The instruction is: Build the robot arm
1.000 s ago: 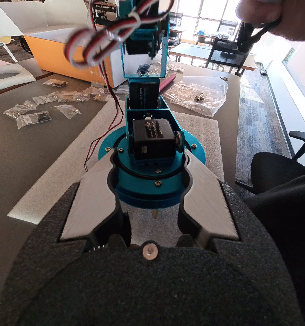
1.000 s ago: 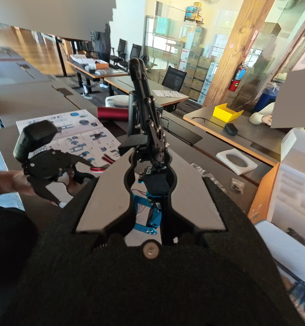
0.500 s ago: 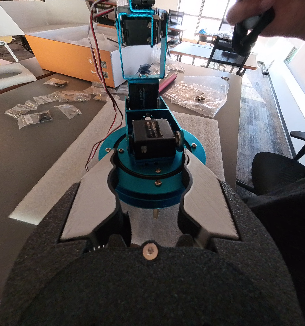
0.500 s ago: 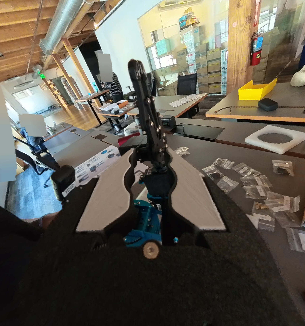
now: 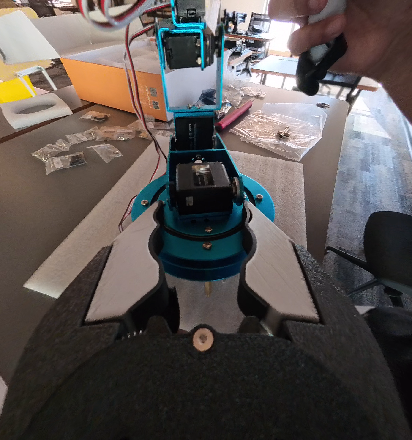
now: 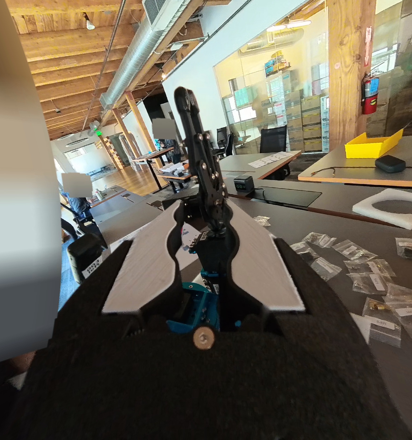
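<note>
Clamping the round teal metal base (image 5: 203,250) of a small kit robot arm, the left gripper (image 5: 203,226) has its jaws narrowed onto both sides of the base, dead ahead. Arm's long axis runs upright, black servos stacked in teal brackets (image 5: 190,47). Right gripper (image 6: 203,228) holds the upper end, jaws pinched on the black servo block (image 6: 212,254) under the black claw (image 6: 195,142). Base sits on a white foam sheet (image 5: 271,181) on the dark table (image 5: 33,202); orange box (image 5: 109,81), parts bags (image 5: 64,162) left, table edge and chair right.
</note>
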`<move>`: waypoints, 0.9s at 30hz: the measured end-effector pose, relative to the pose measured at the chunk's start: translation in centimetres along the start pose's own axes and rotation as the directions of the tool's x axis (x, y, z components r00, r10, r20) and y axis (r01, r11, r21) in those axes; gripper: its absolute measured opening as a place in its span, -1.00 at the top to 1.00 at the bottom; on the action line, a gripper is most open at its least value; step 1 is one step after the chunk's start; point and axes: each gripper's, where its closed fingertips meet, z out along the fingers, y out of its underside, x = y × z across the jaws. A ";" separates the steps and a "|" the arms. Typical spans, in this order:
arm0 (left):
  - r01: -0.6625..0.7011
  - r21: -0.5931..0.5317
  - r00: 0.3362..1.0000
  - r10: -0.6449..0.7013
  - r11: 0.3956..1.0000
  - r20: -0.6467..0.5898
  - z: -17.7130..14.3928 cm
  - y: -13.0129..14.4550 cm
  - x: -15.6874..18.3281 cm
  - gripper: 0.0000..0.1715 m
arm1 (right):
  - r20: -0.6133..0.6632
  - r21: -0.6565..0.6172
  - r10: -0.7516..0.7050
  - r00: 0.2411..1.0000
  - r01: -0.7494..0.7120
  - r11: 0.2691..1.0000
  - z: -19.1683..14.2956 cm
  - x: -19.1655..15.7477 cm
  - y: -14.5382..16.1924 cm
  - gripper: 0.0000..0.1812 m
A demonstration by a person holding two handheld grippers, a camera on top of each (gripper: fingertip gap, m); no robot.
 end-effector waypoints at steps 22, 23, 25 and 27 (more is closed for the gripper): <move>-0.075 0.324 0.989 0.029 0.943 0.142 1.4 -18.8 -1.1 0.17 | 0.069 0.045 -0.004 0.998 0.001 0.999 0.3 -0.5 -0.1 0.67; -0.069 0.321 0.991 0.027 0.945 0.135 1.9 -18.9 -1.2 0.18 | 0.065 0.044 -0.025 0.998 0.022 0.999 0.4 -0.8 -0.1 0.67; -0.055 0.327 0.993 0.016 0.943 0.120 2.5 -19.1 -1.5 0.27 | 0.058 0.042 -0.054 0.997 0.052 0.998 0.5 -1.4 0.0 0.67; -0.065 0.348 0.993 0.024 0.935 0.119 2.5 -19.4 -1.5 0.40 | 0.059 0.042 -0.074 0.996 0.071 0.997 0.5 -1.9 0.1 0.67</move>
